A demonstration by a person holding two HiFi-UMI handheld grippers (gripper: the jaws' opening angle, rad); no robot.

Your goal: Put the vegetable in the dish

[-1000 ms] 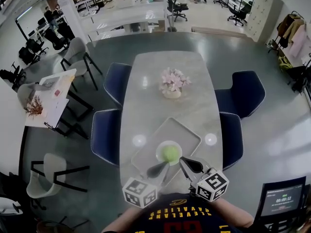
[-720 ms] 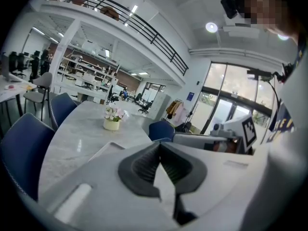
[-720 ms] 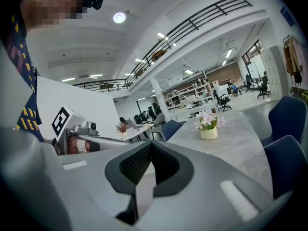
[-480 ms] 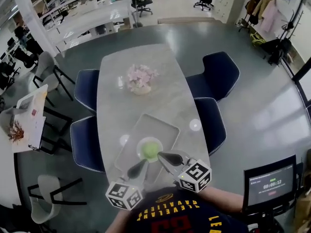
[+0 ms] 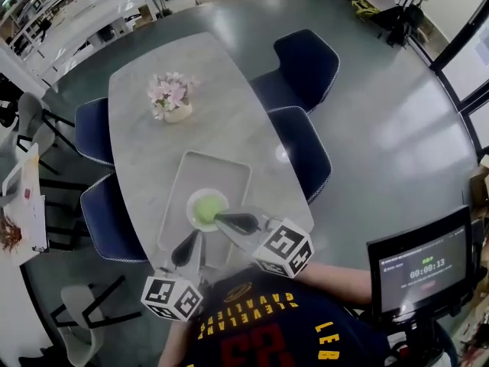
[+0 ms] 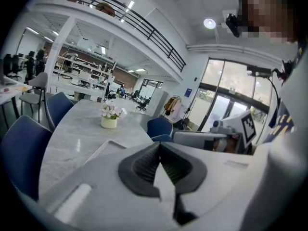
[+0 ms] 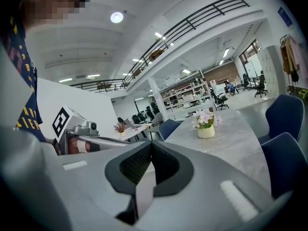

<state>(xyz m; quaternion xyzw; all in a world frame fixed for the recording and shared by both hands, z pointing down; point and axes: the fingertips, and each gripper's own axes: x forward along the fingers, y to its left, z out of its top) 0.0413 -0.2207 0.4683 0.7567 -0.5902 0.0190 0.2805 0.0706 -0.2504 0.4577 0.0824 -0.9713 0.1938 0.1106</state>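
Bright, even overhead light from ceiling lamps [image 7: 117, 17]; pale glare spots near the right edge of the tabletop [image 5: 221, 121] and on the glossy floor [image 5: 397, 128]; heavy fisheye bending at picture edges; head view soft.

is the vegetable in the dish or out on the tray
In the dish. The head view shows the green vegetable sitting inside the rim of the white dish, which stands on the tray.

One green vegetable [image 5: 205, 208], one white dish [image 5: 191, 204], one tray [image 5: 218, 168], one flower pot [image 5: 173, 102], one table [image 5: 141, 67], four blue chairs [image 5: 306, 58]
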